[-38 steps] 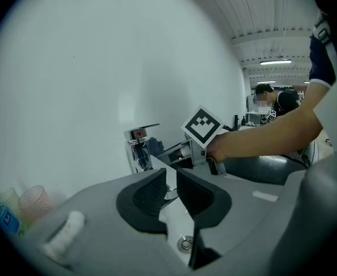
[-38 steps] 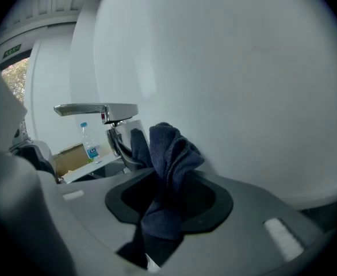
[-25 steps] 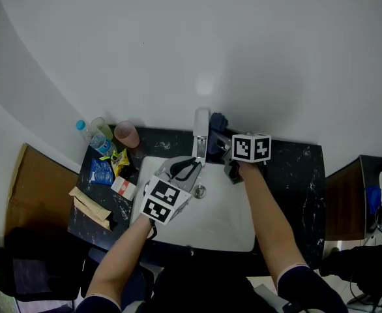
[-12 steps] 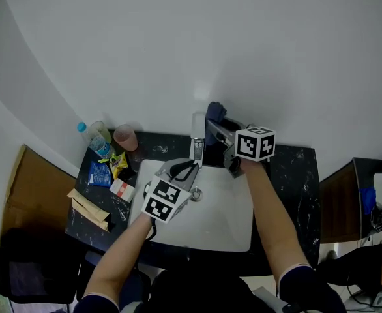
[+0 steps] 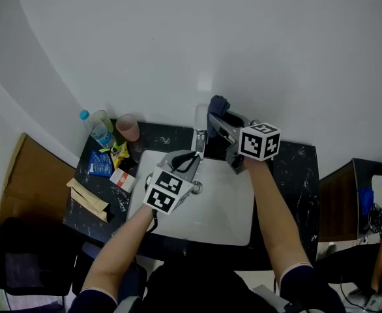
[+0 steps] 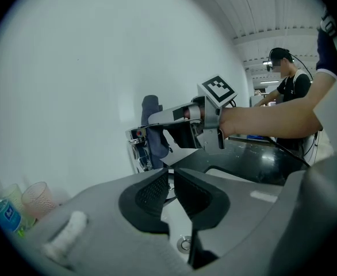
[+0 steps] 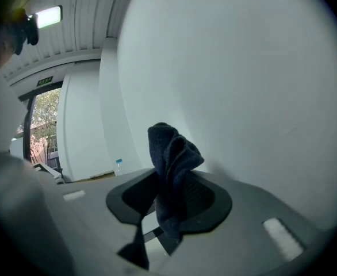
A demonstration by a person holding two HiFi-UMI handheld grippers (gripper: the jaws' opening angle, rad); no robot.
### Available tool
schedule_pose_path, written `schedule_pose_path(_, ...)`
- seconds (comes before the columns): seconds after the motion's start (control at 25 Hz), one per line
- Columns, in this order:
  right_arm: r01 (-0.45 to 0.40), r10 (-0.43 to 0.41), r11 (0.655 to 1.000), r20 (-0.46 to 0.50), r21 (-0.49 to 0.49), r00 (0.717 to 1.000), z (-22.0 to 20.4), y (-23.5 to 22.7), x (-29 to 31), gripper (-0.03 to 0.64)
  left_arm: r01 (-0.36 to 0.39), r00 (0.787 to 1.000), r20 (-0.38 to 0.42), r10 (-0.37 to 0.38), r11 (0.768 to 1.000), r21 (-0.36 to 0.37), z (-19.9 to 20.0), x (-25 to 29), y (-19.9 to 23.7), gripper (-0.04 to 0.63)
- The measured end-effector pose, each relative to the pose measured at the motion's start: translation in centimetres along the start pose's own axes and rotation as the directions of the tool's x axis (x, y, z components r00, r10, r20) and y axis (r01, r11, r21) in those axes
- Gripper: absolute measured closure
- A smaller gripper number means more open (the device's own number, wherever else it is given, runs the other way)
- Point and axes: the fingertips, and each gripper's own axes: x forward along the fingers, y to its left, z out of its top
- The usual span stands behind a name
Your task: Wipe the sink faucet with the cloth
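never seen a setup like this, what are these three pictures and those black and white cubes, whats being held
No robot here: a person holds a two-jaw gripper in each hand; the patterned cubes are part of them. The head view looks down from the person's head at a white sink in a dark counter. The other two views come from cameras riding on each gripper, looking along its jaws. The right gripper is clamped on a dark blue cloth, close to the chrome faucet. The left gripper holds nothing: its jaws have just been closing, a narrow gap between them. At the counter's left stand a water bottle and a pink cup.
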Motion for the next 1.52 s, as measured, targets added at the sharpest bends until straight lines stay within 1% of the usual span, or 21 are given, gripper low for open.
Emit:
schedule_pose_path(0.12,-0.022,0.022,1.000,0.003,0.000,1.000,-0.5,1.0,-0.7,0.495,-0.002,1.000,-0.003,0.002,1.000,-0.002,-0.1,-0.1,0.1,0.566)
schedule_pose_path(0.4,-0.087,0.085,0.995,-0.029,-0.048,0.996,-2.3,3.9,-2.7,0.495,-0.021,1.000,0.002,0.021,1.000,-0.007,-0.4,-0.4,0.2,0.575)
schedule_pose_path(0.48,-0.109,0.106,0.992,-0.057,-0.058,0.993,-3.5,4.6,-3.2,0.495,-0.021,1.000,0.005,0.021,1.000,-0.006,-0.4,-0.4,0.3,0.578)
schedule_pose_path(0.56,-0.134,0.125,0.988,-0.106,-0.078,0.986,-5.2,5.4,-3.4,0.495,-0.020,1.000,0.007,0.021,1.000,-0.006,-0.4,-0.4,0.4,0.578)
schedule_pose_path(0.64,-0.141,0.124,0.984,-0.148,-0.113,0.981,-6.6,5.8,-3.3,0.495,-0.020,1.000,0.009,0.020,1.000,-0.006,-0.3,-0.4,0.4,0.578)
schedule_pose_path(0.76,-0.096,0.079,0.988,-0.141,-0.120,0.987,-7.1,4.8,-2.8,0.495,-0.027,1.000,0.014,0.027,1.000,-0.007,-0.3,-0.5,0.5,0.580)
schedule_pose_path(0.92,0.003,-0.013,0.997,-0.131,-0.076,0.991,-7.3,1.7,-2.0,0.495,-0.035,0.999,0.016,0.035,0.999,-0.007,-0.3,-0.6,0.7,0.589)
schedule_pose_path(1.12,0.106,-0.107,0.994,-0.121,-0.015,0.987,-7.3,-1.7,-0.9,0.495,-0.032,0.999,0.020,0.032,0.999,-0.005,-0.3,-0.7,0.6,0.589)
schedule_pose_path(1.36,0.187,-0.178,0.982,-0.214,0.024,0.961,-9.2,-4.8,0.9,0.495,-0.034,0.999,0.025,0.034,0.999,-0.016,-0.2,-0.6,0.5,0.596)
schedule_pose_path(1.52,0.256,-0.238,0.966,-0.275,0.032,0.932,-10.5,-6.6,1.5,0.495,-0.029,0.999,0.031,0.030,0.999,-0.031,-0.2,-0.5,0.4,0.595)
